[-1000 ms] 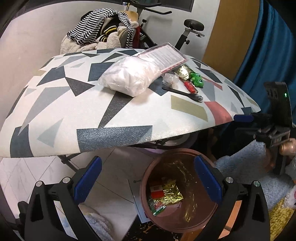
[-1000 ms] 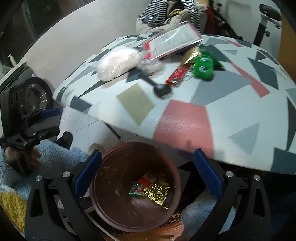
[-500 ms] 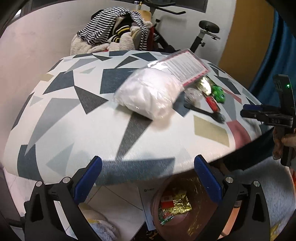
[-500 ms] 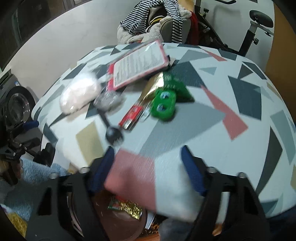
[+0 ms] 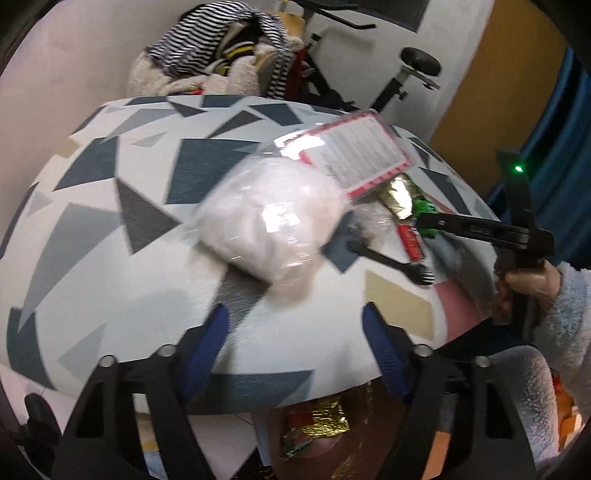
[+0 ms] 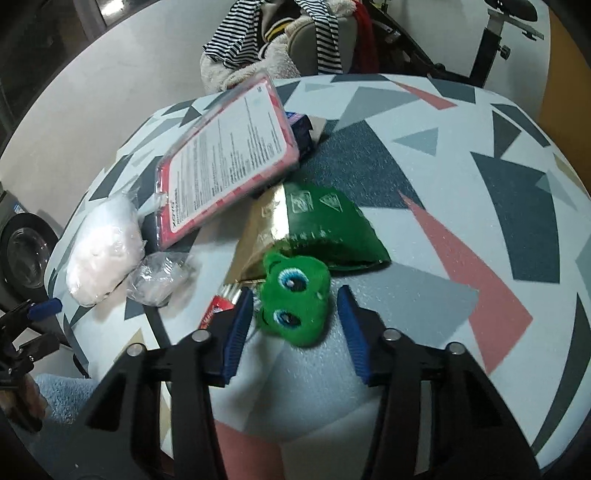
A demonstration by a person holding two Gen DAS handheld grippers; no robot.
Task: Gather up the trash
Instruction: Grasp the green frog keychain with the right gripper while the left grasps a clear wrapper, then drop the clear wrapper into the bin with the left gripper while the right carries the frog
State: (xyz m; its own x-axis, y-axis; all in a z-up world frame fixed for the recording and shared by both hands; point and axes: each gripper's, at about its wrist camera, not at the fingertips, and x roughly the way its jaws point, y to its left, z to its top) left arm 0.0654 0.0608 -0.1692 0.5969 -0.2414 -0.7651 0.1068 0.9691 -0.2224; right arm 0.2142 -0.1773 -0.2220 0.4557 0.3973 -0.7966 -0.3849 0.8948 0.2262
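In the right wrist view my right gripper (image 6: 295,314) straddles a green plush frog (image 6: 295,291) on the patterned table (image 6: 461,258). Its jaws are closing, and thin gaps still show between the blue pads and the frog. A green-and-gold wrapper (image 6: 325,225) and a red wrapper (image 6: 218,310) lie beside the frog. My left gripper (image 5: 295,321) hovers over the table's near edge, its jaws closing on nothing. A white plastic bag (image 5: 269,221) lies just beyond its tips. Past the bag are a black fork (image 5: 391,262) and a pink-edged packet (image 5: 354,151).
A brown bin (image 5: 351,458) holding gold wrappers (image 5: 317,424) stands under the table's near edge. Crumpled clear plastic (image 6: 159,277) lies by the bag. Behind the table are a clothes pile (image 6: 277,33) and an exercise bike (image 6: 491,37). A washing machine (image 6: 22,251) stands at the left.
Both grippers moved from above the bin to over the tabletop. The right jaws went from wide open to narrow around the frog. The left jaws have narrowed, and the bag looms closer.
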